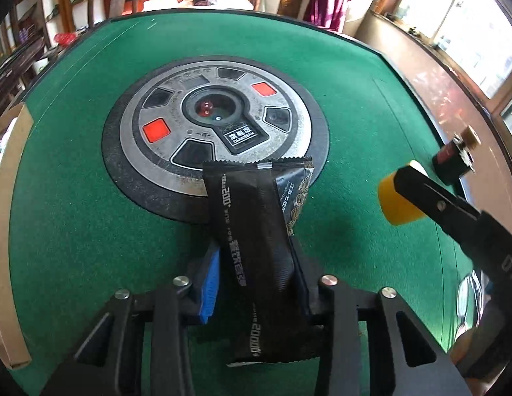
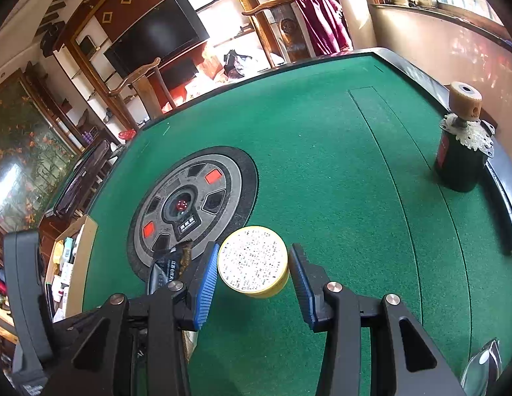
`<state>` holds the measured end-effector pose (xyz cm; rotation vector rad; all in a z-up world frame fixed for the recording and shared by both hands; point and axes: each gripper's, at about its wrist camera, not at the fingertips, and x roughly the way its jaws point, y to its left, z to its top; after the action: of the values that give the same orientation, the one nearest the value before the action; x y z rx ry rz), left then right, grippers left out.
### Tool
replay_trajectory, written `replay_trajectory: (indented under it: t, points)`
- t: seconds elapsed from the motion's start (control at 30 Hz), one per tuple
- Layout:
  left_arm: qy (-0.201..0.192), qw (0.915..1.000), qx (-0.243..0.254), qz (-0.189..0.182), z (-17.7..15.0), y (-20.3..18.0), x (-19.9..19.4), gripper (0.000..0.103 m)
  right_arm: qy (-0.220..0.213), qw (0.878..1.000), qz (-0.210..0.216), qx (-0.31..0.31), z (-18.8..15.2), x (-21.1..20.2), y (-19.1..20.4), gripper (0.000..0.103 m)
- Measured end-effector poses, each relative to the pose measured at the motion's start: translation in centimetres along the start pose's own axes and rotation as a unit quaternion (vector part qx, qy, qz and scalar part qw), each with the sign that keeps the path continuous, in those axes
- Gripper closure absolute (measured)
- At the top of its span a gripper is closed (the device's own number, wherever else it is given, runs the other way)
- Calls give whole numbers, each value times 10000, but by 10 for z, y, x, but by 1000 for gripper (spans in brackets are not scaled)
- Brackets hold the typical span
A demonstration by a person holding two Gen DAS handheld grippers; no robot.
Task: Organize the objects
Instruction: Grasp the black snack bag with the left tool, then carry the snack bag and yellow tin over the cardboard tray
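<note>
My left gripper is shut on a black snack packet and holds it above the green felt table, near the round metal centre panel. The packet's tip shows in the right wrist view. My right gripper holds a small round yellow tin between its blue pads, just above the felt. In the left wrist view the tin sits at the end of the right gripper's black finger.
A dark cylindrical motor with a tan wheel on top stands at the table's right edge; it also shows in the left wrist view. A cardboard box with several items sits at the left edge. Chairs stand behind the table.
</note>
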<state>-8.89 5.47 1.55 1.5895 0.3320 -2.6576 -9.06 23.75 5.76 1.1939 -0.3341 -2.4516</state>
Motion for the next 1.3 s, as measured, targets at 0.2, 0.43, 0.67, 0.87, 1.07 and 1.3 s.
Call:
replay_trajectory:
  t: [0.2, 0.43, 0.67, 0.87, 1.07, 1.3]
  points:
    - [-177, 9984, 492, 202, -28, 25, -23, 71, 156, 9997, 105, -153, -6, 8, 10, 56]
    - [-447, 9960, 675, 383, -50, 48, -39, 66, 551, 9951, 145, -806, -27, 27, 48, 57]
    - [-620, 9938, 804, 464, -57, 44, -35, 57, 529, 9867, -319, -1502, -42, 35, 73, 57]
    - [-756, 9932, 714, 522, -57, 48, -31, 42, 635, 9809, -624, -1728, -46, 45, 74, 60]
    - [-878, 9921, 749, 486, -59, 46, -34, 62, 571, 9817, -637, -1700, -48, 43, 74, 60]
    - [-957, 9920, 680, 458, -59, 48, -37, 67, 512, 9825, -616, -1679, -47, 40, 74, 60]
